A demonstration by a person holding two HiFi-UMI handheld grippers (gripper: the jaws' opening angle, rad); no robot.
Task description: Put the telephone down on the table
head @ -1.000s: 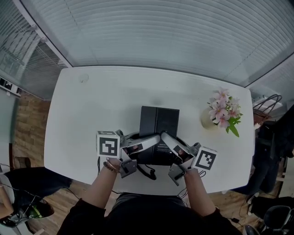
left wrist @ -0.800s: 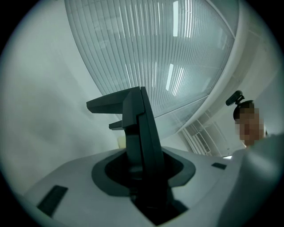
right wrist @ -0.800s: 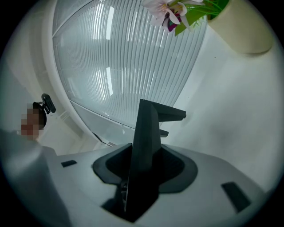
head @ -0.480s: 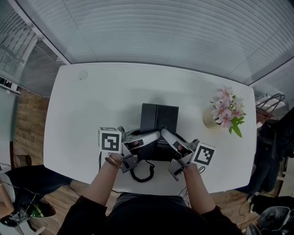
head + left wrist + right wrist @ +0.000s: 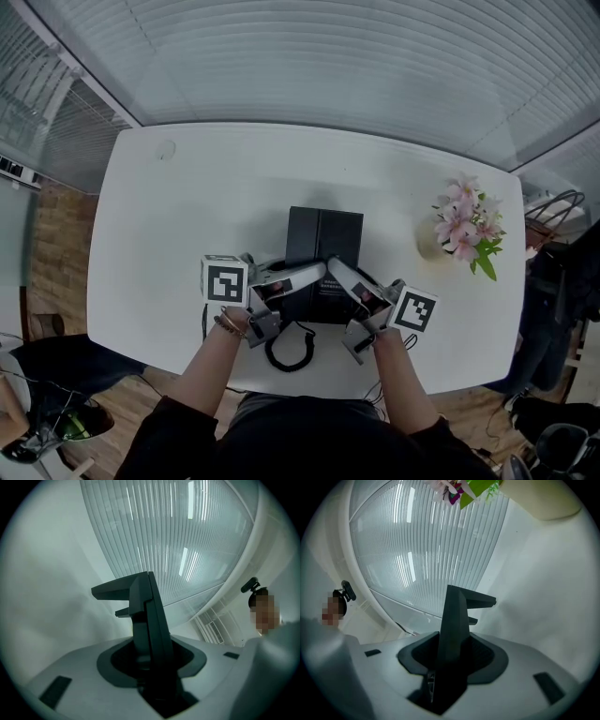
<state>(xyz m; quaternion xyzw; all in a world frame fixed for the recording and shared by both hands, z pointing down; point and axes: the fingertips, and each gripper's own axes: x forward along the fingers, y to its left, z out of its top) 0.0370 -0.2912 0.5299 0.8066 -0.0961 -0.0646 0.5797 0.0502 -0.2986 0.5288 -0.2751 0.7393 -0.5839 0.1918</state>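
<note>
Saw one vase of pink lilies (image 5: 455, 225) well off to the right on the white surface (image 5: 187, 216). Counted one black telephone (image 5: 323, 244), one coiled cord (image 5: 291, 367), two tools. Found left tool (image 5: 317, 276) and right tool (image 5: 334, 273) each clamped on the telephone's near end, mid-surface, long axis running away toward the blinds (image 5: 309, 66).

A white table (image 5: 187, 234) is seen beneath both grippers. On it, the black coiled cord (image 5: 292, 349) of the telephone (image 5: 323, 239) is laid behind and between the left gripper (image 5: 316, 276) and the right gripper (image 5: 335, 273). A vase of pink flowers (image 5: 457, 230) is stood well to the right of the right gripper, and a small round object (image 5: 166, 148) is seen far beyond the left gripper.
</note>
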